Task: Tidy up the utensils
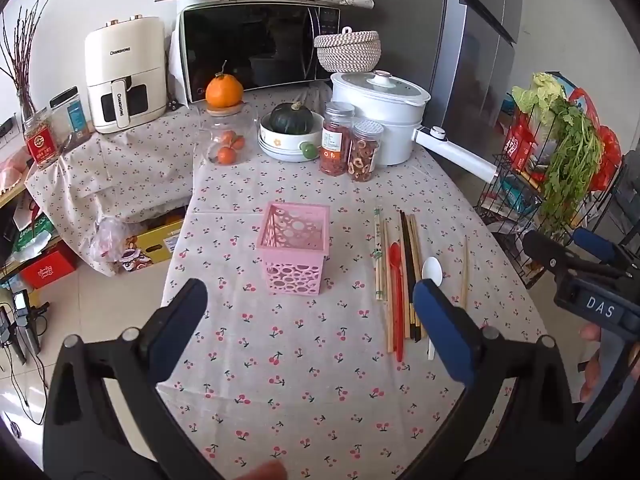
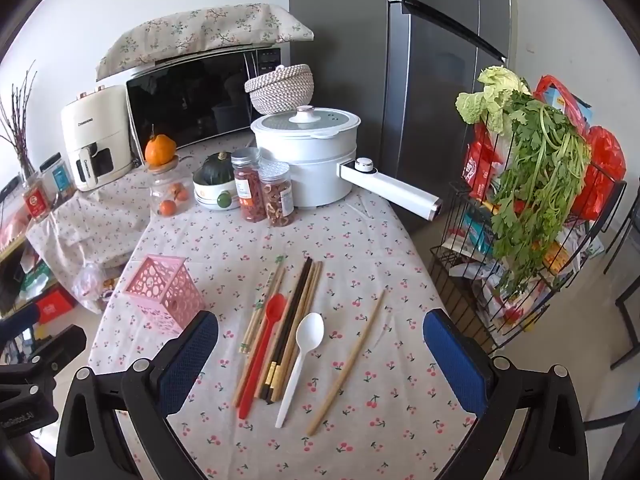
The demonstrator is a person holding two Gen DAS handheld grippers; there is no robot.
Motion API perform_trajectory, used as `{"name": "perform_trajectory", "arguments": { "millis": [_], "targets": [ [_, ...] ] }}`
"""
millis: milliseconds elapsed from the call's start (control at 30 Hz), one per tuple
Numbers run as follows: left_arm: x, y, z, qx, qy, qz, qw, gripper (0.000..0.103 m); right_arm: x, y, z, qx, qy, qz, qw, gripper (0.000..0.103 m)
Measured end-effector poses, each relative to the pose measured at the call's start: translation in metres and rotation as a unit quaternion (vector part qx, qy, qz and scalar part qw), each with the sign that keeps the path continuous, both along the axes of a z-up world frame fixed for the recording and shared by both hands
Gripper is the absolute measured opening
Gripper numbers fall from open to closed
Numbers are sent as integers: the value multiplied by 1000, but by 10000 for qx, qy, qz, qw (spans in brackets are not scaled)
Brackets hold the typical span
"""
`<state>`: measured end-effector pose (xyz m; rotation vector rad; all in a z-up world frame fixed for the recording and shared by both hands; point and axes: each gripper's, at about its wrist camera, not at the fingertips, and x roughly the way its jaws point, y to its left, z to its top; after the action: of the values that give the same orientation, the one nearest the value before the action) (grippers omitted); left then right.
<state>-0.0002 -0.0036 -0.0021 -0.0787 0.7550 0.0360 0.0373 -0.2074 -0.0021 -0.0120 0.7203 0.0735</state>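
We judge that the task is at its very start. The pink perforated plastic holder [image 1: 295, 251] stands upright and empty on the worktop covered with a cherry-print cloth [image 1: 280, 360]. At its 3 o'clock lie all the utensils: the bundle of wooden and dark chopsticks [image 2: 288, 320], the red plastic spoon [image 2: 262, 350], the white plastic spoon [image 2: 302, 364] and one single wooden chopstick [image 2: 348, 360]. The left gripper [image 1: 308, 328] and the right gripper [image 2: 320, 364] hover above with fingers wide apart, holding nothing. Everything remains to be placed.
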Motion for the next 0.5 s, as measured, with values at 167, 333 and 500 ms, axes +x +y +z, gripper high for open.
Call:
{"name": "perform_trajectory", "arguments": {
  "millis": [167,333,500],
  "targets": [
    [2,3,0,-132,44,-37,9999,102,0,-5,1,72,-9,-75,9999,103],
    [2,-1,-2,-42,46,-141,9999,102,1,-9,3,173,9,-105,9998,103],
    [2,-3,-1,142,-24,-184,9997,102,1,-9,4,87,-72,-190,9998,103]
  ]
}}
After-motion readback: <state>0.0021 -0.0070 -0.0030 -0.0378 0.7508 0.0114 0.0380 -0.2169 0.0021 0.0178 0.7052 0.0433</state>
